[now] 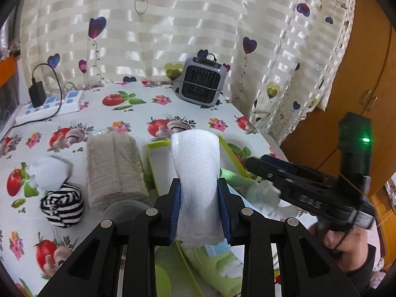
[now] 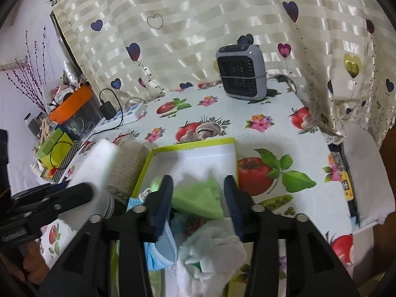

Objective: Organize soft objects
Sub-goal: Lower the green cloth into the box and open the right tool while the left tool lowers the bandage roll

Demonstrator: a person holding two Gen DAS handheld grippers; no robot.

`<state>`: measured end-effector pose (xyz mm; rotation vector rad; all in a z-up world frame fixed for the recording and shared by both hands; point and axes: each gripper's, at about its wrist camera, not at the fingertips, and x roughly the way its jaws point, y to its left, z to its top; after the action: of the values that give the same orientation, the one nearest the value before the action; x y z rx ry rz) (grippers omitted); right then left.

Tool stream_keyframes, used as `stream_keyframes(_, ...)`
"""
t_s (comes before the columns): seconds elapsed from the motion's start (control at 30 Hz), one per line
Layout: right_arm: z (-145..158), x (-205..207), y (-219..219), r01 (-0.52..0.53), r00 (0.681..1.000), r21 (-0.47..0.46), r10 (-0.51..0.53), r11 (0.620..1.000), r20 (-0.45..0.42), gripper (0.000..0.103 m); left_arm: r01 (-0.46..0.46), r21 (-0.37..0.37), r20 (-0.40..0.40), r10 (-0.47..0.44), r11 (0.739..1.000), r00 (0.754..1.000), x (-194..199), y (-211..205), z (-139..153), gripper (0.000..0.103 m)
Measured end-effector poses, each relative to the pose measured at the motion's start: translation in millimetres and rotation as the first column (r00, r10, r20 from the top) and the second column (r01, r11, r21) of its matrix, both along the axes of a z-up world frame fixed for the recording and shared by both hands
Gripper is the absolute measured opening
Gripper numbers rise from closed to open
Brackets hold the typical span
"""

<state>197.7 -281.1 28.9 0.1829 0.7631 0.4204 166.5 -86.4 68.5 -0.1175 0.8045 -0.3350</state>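
While left gripper point(image 1: 199, 212) pinches white roll point(image 1: 198, 173), beige towel point(image 1: 115, 170) beside, heater point(image 1: 201, 81) behind

Left wrist cam low over table point(image 1: 138, 113), facing curtain point(image 1: 173, 24), close behind its hand-held gripper point(image 1: 200, 210), right wrist cam slightly higher, same heading, both share green-rimmed box point(image 2: 193, 146), heater point(image 2: 241, 71), power strip point(image 1: 49, 105)

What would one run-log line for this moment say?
left gripper: shut on white cloth roll | right gripper: open over green box | striped bundle: on table
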Motion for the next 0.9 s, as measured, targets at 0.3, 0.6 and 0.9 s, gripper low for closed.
stream_keyframes(0.3, 10, -22, -7, -0.012, 1.000, 0.050, 0.011, 0.999, 0.026, 0.045, 0.007, 0.017, -0.029, -0.006, 1.000, 1.000, 23, -18, -12, 0.030)
stream_keyframes(0.6, 4, -34, -7, -0.014, 1.000, 0.086, 0.013, 0.996, 0.003, 0.045, 0.035, 0.013, -0.066, -0.034, 0.999, 0.997, 34, -26, -22, 0.037)
stream_keyframes(0.9, 12, -48, -3, -0.012, 1.000, 0.066, 0.010, 0.998, 0.027, 0.045, 0.034, -0.013, -0.064, -0.034, 0.999, 0.997, 30, -20, -19, 0.039)
